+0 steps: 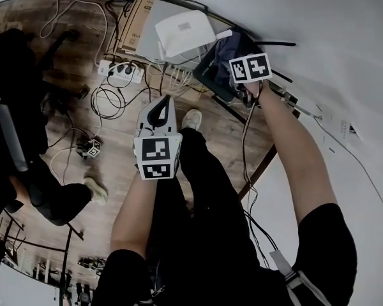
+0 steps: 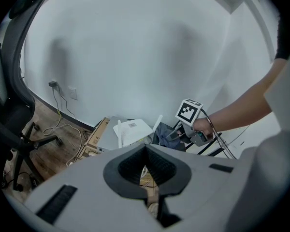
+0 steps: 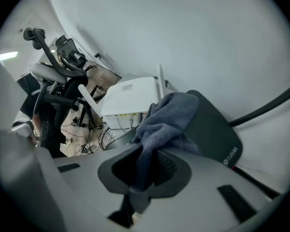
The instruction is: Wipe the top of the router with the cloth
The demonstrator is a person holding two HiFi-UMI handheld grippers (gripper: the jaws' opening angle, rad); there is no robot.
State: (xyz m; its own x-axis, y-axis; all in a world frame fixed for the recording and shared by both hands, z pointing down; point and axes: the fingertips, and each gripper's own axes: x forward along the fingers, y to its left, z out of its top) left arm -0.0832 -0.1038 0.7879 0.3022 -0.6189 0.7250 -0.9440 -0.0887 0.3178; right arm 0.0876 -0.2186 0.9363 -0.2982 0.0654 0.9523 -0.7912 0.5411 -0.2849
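Right gripper (image 3: 146, 173): jaws clamped on one end of the grey-blue cloth (image 3: 169, 117). A fold of fabric fills the gap between the pads and a short tail hangs out below them.

The rest of the cloth lies bunched on top of the dark router (image 3: 212, 129), over the part of its top nearest the gripper. The far corner of the dark router is bare, with "WIFI 6" print (image 3: 230, 153) readable there.

Left gripper (image 2: 146, 166): jaws drawn together with only a thin slit between the pads, nothing in them. In the head view it sits well apart from the dark router, left of it and nearer the person, over the wooden floor (image 1: 70, 107).

Surroundings, placed from the dark router:
- White router (image 3: 133, 98) just beside it on the left, one antenna (image 3: 160, 79) upright. Cannot tell whether the two housings touch.
- Cardboard box (image 1: 133, 24) beyond the white router, further left.
- White power strip (image 1: 122, 73) on the floor, well left, with loose cables (image 1: 108, 101) looping around it.
- Pale wall (image 3: 183, 33) directly behind.
- Office chair (image 2: 9, 110) far left, well apart.
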